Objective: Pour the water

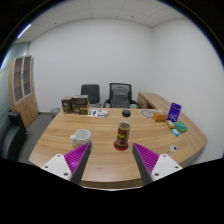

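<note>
Gripper (110,160) at lower centre of frame: fingers spread wide, purple pads (75,158) facing in, nothing held. It hangs over the near edge of the wooden table (100,165).

Just beyond the fingertips, centre frame, a dark bottle (123,135) stands upright with its cap on; contents cannot be read. This is probably the water source.

Left of it, slightly farther back, a white cup (81,136) sits on the tabletop, apart from the bottle. Whether it holds anything cannot be seen.

Step in hand, by my judgement: reaching for the bottle. Go in level, centre the body between the pads, close at mid-height, keep clear of the cup.

Farther back, upper centre: brown boxes (74,104) and two chairs (105,94).
</note>
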`<state>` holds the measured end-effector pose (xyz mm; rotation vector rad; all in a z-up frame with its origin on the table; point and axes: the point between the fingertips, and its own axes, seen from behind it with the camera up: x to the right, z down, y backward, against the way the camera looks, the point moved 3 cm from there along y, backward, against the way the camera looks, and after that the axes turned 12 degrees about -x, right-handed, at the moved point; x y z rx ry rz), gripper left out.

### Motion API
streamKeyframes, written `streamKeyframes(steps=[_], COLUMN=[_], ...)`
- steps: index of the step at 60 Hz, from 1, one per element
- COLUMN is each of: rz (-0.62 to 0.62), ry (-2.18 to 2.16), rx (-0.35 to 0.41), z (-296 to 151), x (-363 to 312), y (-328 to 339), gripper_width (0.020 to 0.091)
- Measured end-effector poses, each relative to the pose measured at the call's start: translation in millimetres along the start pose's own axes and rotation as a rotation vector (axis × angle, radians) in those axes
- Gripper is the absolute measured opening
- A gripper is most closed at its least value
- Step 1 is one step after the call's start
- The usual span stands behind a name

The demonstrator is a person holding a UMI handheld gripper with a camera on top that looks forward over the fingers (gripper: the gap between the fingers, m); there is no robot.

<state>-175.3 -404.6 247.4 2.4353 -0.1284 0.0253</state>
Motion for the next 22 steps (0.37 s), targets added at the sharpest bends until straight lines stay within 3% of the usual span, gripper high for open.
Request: streamKeyframes(steps=[22], rz=[0.060], ry=[-0.002], rx=[-0.043], z=[27.4], x=[0.7], y=[39.8], gripper_width=[0.0857])
